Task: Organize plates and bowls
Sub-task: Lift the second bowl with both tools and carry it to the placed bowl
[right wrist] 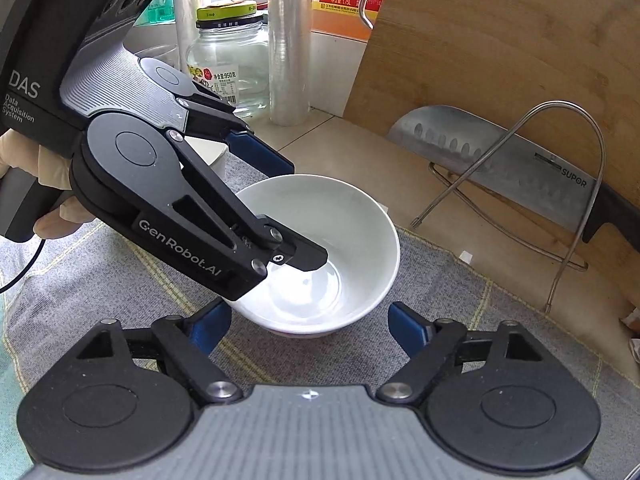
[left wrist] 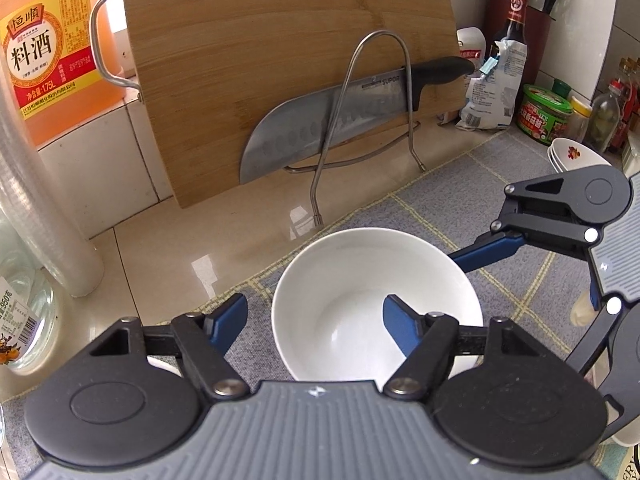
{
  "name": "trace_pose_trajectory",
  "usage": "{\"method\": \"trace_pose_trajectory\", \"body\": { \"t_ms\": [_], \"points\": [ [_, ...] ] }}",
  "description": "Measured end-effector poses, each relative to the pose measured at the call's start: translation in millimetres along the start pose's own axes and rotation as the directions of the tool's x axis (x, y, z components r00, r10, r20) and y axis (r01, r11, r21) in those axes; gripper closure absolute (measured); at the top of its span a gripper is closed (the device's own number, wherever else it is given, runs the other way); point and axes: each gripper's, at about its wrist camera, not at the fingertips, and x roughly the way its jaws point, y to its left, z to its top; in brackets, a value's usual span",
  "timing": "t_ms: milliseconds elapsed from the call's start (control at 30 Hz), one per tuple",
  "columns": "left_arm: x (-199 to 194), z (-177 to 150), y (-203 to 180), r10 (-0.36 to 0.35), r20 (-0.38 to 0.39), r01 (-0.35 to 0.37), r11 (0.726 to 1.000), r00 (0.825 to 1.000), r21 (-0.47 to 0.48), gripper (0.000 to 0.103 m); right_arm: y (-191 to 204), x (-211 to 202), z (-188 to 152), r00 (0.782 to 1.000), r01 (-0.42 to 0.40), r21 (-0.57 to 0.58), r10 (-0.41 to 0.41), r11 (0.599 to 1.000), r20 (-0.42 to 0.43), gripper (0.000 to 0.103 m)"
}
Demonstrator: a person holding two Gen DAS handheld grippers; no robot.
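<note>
A white bowl stands upright on a grey checked cloth; it also shows in the right wrist view. My left gripper is open and straddles the bowl's left wall, one finger outside, one inside. In the right wrist view the left gripper reaches over the bowl's rim. My right gripper is open and empty, just short of the bowl's near side. Small stacked white dishes with a red motif sit at the far right.
A wooden cutting board leans on the wall with a cleaver in a wire rack. A cooking wine jug, a glass jar, a film roll and sauce bottles line the counter's back.
</note>
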Motion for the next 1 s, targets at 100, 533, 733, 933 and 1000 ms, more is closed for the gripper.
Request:
{"method": "trace_pose_trajectory", "body": {
  "t_ms": [100,533,733,933,1000],
  "points": [
    [1.9,0.5,-0.3,-0.008,-0.004,0.008,1.000,1.000,0.000,0.035,-0.5,1.0,-0.8,1.000,-0.008,0.004,0.008,1.000,0.002,0.018],
    [5.4,2.8,-0.7,-0.042,-0.004,0.042,0.999,0.999,-0.014,0.048,3.2,-0.3,-1.2,1.000,-0.006,-0.011,0.006,1.000,0.015,0.020],
    [4.8,3.0,0.1,-0.046,0.001,0.046,0.999,0.999,-0.023,0.049,5.4,-2.0,-1.1,1.000,-0.001,-0.019,0.002,1.000,0.020,0.020],
    [0.9,3.7,-3.2,-0.047,0.006,0.048,0.999,0.999,-0.010,0.049,4.9,-1.2,-0.6,1.000,0.002,-0.020,-0.001,1.000,0.010,0.021],
    [-1.3,3.9,-4.8,-0.049,0.007,0.049,0.999,0.999,-0.005,0.049,5.1,-1.0,-0.1,1.000,0.005,-0.022,-0.005,1.000,0.004,0.021]
  ]
}}
